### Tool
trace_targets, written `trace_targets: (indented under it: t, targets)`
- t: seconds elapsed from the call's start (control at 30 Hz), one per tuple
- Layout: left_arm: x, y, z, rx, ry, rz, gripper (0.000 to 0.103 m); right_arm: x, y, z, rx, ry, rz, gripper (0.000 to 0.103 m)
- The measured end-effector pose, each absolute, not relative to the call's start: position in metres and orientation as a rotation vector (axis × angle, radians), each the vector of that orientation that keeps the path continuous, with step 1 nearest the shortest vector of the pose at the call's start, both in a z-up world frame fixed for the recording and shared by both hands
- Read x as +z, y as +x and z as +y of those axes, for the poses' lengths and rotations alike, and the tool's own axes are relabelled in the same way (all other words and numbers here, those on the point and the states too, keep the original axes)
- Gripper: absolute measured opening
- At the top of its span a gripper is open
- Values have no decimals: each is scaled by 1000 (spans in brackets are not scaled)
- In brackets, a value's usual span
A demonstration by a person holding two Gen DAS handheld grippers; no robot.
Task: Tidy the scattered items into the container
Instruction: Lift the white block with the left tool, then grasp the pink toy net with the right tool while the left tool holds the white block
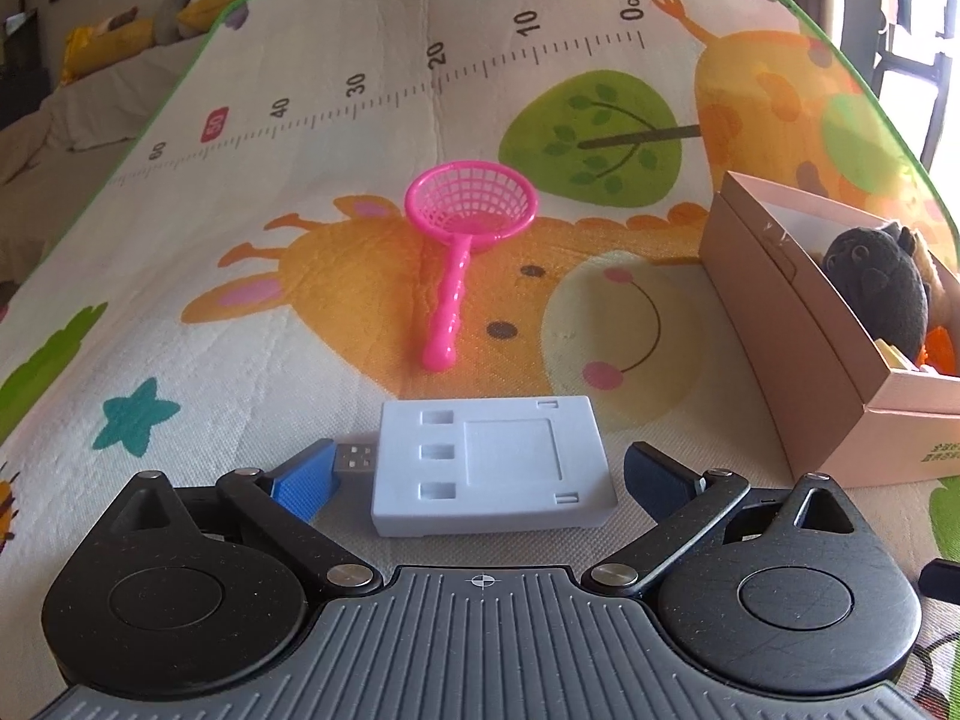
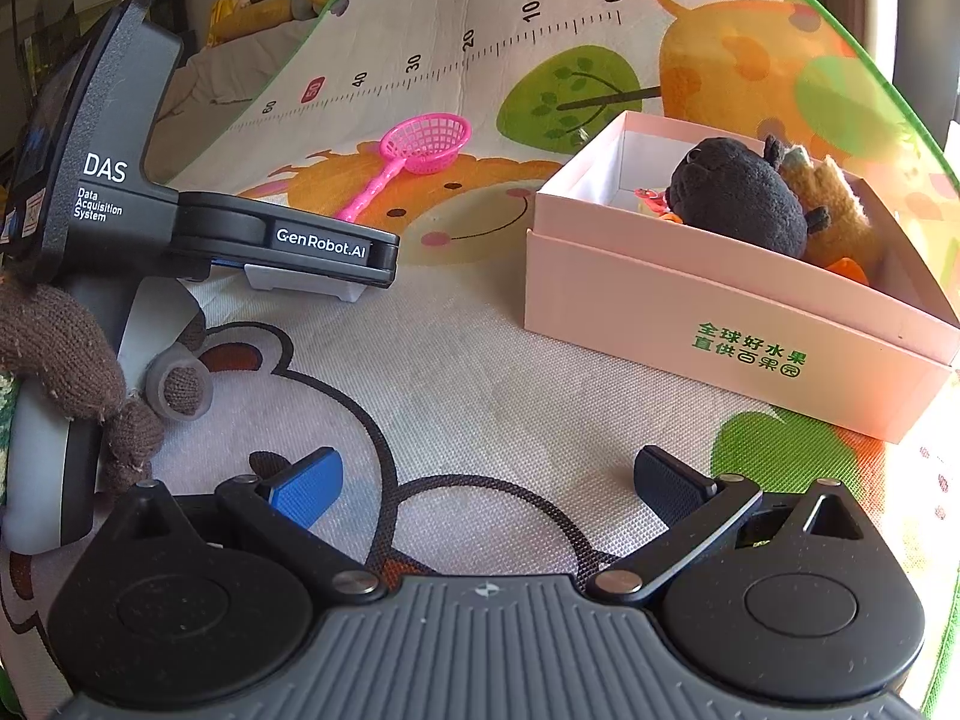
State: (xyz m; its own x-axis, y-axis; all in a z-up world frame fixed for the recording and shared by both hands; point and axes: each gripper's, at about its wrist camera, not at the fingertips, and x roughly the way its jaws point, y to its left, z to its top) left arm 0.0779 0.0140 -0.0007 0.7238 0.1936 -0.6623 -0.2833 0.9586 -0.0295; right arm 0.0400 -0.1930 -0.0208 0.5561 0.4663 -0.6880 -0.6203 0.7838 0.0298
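Observation:
A white USB charger block (image 1: pixel 492 468) lies flat on the play mat between the fingers of my left gripper (image 1: pixel 480 474), which is open around it without touching; its USB plug points at the blue left finger (image 1: pixel 303 483). A pink toy net (image 1: pixel 465 234) lies beyond it. The pink cardboard box (image 1: pixel 780 324) stands to the right with a dark plush toy (image 1: pixel 876 288) inside. From the right wrist view, my right gripper (image 2: pixel 486 486) is open over bare mat, the box (image 2: pixel 720 312) ahead right, the left gripper's body (image 2: pixel 240 234) over the charger (image 2: pixel 300 282), the net (image 2: pixel 414 150) farther back.
A gloved hand (image 2: pixel 66 348) holds the left gripper's handle at the left of the right wrist view. The box also holds a brown plush (image 2: pixel 840 204) and small orange pieces. The mat's green edge (image 1: pixel 180 78) runs along the left, with bedding and cushions beyond.

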Motion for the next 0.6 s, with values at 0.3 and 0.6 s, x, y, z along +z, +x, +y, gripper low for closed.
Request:
trace_targets:
  t: [0.3,0.6]
  targets:
    - [3,65,30,193,-113,696,95,36,44,-196,806,-278,563,103]
    - [12,16,76,179,-202,671,95,70,104,-100,699,-374,452,103]
